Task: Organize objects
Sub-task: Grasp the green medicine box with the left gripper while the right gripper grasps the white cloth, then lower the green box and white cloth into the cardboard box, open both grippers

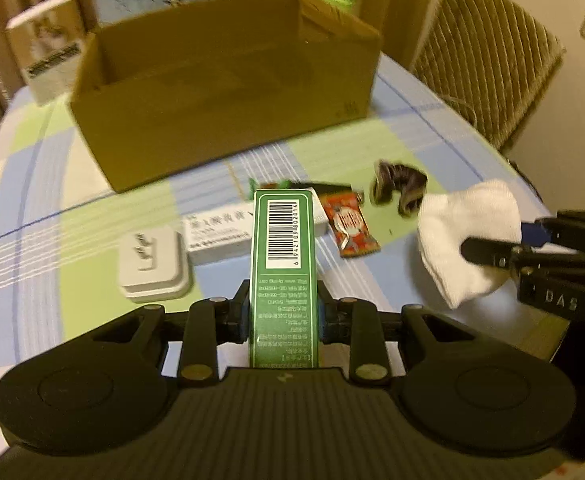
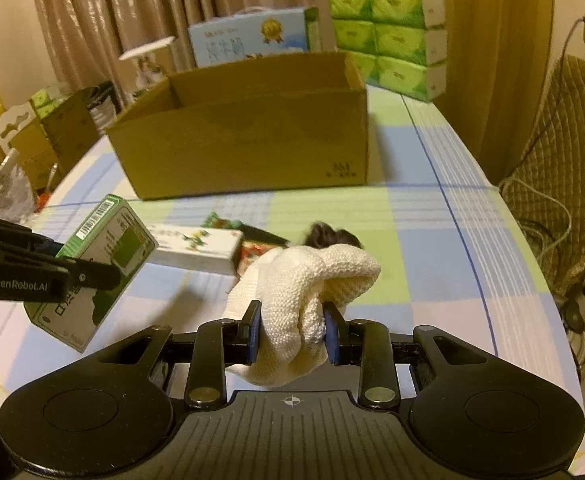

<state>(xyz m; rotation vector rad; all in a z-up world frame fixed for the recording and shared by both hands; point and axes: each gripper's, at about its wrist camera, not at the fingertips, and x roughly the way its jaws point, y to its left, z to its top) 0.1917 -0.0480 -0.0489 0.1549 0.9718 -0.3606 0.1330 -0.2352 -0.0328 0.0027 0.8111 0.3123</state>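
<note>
My left gripper point(image 1: 283, 312) clamps the green carton point(image 1: 282, 268); right gripper point(image 2: 292, 330) pinches the white cloth point(image 2: 308, 296). Both seem lifted before the cardboard box point(image 2: 248, 140).

1. The green carton point(image 1: 282, 264) is smooth printed card with a slight sheen.
2. The white sock point(image 2: 304, 300), at 12 o'clock from the right gripper point(image 2: 292, 332), is coarse knitted cloth, matt.
3. The cardboard box point(image 2: 248, 136) is plain brown corrugated paperboard, dull and unprinted.
4. The red sachet point(image 1: 350, 226) is glossy crinkled foil.
5. The tabletop point(image 2: 444, 264) wears a smooth checked cloth.
6. Both grippers, including the left gripper point(image 1: 284, 308), are matt black plastic with shiny metal rivets.
</note>
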